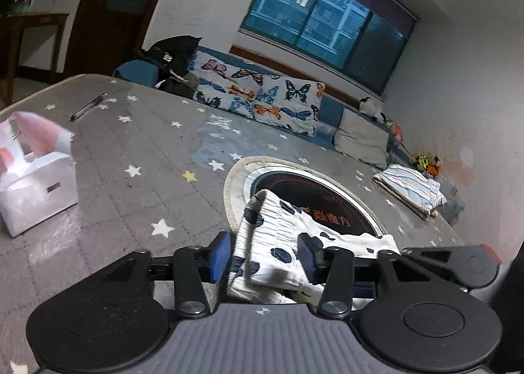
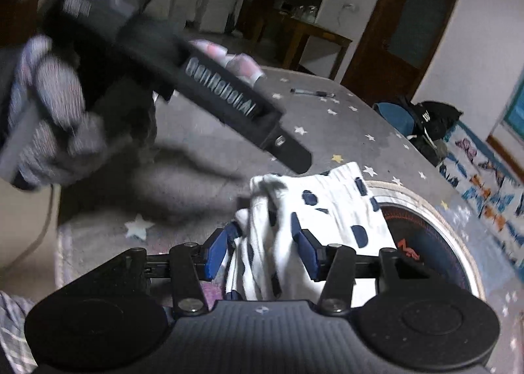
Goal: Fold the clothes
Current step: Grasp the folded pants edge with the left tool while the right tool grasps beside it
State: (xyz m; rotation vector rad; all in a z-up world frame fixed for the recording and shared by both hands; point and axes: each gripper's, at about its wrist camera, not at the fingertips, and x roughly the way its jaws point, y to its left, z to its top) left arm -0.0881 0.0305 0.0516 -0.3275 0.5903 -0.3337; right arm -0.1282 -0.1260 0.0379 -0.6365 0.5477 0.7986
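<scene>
Left wrist view: your left gripper (image 1: 263, 258) has its blue pads (image 1: 220, 256) spread around the bunched white spotted garment (image 1: 278, 243), which lies partly over the near rim of the round ringed plate (image 1: 234, 177) set in the star-print surface (image 1: 131, 151); no clear pinch, probably a loose bracket to keep the fold in place. Right wrist view: your right gripper (image 2: 262, 251) straddles the garment's other bunched end (image 2: 262, 243), near the plate; blur hides any pad contact, so grip can't be told.
</scene>
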